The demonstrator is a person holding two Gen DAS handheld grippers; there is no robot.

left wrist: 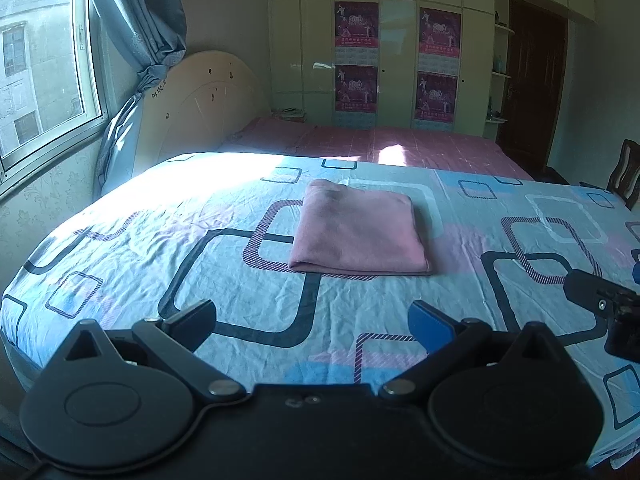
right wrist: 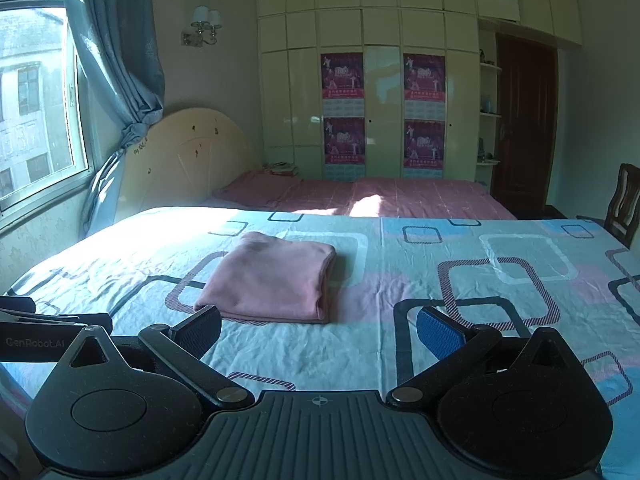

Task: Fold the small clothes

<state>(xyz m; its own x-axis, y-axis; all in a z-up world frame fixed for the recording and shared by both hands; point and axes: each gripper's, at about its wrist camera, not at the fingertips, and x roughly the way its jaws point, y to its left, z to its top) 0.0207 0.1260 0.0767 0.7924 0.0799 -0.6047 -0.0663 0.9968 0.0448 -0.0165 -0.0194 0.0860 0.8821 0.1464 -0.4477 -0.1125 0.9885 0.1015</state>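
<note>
The pink garment (left wrist: 358, 230) lies folded into a neat rectangle on the patterned bedsheet (left wrist: 160, 240), so folding looks finished for this piece; no other clothes show. The left gripper (left wrist: 316, 320) and right gripper (right wrist: 318, 326) hang spread and empty, near it. Nothing blocks them; a wooden chair (right wrist: 622, 204) stands beside the bed.

Sunlight came through the window (right wrist: 36, 112) on the left, past a tied blue curtain (right wrist: 120, 52). A cream headboard (right wrist: 188, 152) stood behind the pink-sheeted bed (right wrist: 400, 200). Pale wardrobes (right wrist: 380, 80) bearing purple posters (right wrist: 342, 76) lined the far wall, beside a dark door (right wrist: 524, 120).
</note>
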